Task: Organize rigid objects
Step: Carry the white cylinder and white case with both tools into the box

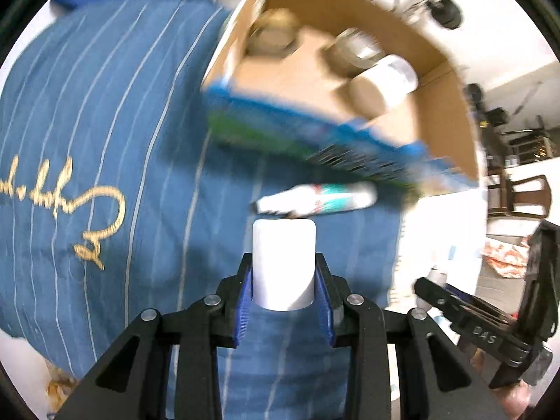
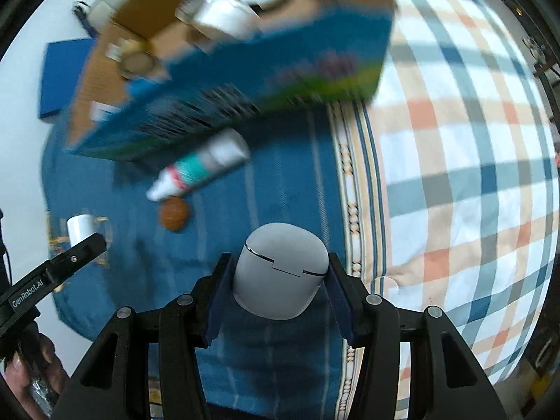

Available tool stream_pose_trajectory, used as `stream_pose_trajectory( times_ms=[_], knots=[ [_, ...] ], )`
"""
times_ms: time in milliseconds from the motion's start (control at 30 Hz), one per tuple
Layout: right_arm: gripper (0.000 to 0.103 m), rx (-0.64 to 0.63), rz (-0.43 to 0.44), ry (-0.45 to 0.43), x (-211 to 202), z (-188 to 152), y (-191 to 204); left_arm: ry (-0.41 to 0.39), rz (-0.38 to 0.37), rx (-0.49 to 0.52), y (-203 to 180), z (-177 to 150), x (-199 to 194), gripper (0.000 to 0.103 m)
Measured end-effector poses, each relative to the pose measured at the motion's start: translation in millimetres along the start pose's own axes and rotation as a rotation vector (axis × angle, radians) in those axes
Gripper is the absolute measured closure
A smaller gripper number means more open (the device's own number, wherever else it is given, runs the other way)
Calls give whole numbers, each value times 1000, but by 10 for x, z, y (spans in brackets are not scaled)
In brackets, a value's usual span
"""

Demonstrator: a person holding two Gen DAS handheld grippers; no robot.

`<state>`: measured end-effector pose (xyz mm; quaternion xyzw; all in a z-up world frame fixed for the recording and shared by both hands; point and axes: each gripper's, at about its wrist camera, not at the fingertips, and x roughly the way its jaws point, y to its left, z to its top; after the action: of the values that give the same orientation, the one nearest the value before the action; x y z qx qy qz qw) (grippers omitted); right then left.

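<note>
Grippers (image 1: pixel 283 276) (image 2: pixel 280 280) clamp one cylinder (image 1: pixel 283 262), one case (image 2: pixel 280 273).

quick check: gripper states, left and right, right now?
Left gripper: closed on the white cylinder.
Right gripper: closed on the grey earbuds case.

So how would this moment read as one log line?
left hand-held gripper: holds white cylinder | right hand-held gripper: holds grey case | box ahead

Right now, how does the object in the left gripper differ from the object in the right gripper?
The white cylinder is pure white and straight-sided; the grey case is grey and rounded. The cylinder is plain, the case has a lid seam. Each is clamped between the fingers of its gripper, left gripper and right gripper.
</note>
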<state>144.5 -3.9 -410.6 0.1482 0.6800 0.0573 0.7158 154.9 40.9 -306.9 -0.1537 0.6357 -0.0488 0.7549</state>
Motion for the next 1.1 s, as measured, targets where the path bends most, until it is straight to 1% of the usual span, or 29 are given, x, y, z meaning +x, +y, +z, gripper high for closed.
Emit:
stream_pose_trajectory(
  times_ms=[100, 133, 167, 200, 267, 333, 367, 433, 467, 567, 700, 800, 867, 1000, 1100],
  knots=[
    [49, -27, 35, -60, -390, 66, 90, -60, -21, 59, -225, 170, -324, 74],
    [49, -40, 38, -84, -519, 92, 170, -71, -21, 69, -282, 221, -377, 74],
    [49, -47, 38, -97, -555, 129, 123, -85, -20, 81, -346, 305, -435, 74],
    [49, -57, 38, -118, -744, 207, 45, -97, -20, 91, -368, 367, -513, 74],
    [49, -71, 30, -147, -906, 282, 87, -129, -2, 113, -447, 490, -605, 74],
    [49, -87, 8, -176, -1133, 541, -15, -148, 10, 127, -501, 548, -629, 74],
    [49, -91, 1, -185, -1175, 605, -8, -157, 17, 132, -520, 587, -642, 74],
    [49, -94, -14, -196, -1219, 653, -2, -172, 42, 148, -524, 642, -595, 74],
    [49, -106, -38, -207, -1219, 688, 12, -175, 48, 151, -534, 657, -586, 74],
    [49, -120, -73, -220, -1193, 753, 30, -181, 68, 163, -560, 719, -558, 74],
    [49, -122, -86, -229, -1227, 857, 35, -178, 77, 169, -560, 802, -496, 74],
    [49, -114, -79, -225, -1220, 942, 37, -169, 68, 167, -565, 883, -470, 74],
    [49, -103, -74, -219, -1179, 1037, 20, -156, 68, 165, -571, 967, -424, 74],
    [49, -76, -89, -202, -1010, 1350, -71, -122, 81, 155, -548, 1192, -244, 74],
    [49, -56, -114, -170, -781, 1629, -156, -64, 92, 145, -510, 1410, 26, 74]
  ],
)
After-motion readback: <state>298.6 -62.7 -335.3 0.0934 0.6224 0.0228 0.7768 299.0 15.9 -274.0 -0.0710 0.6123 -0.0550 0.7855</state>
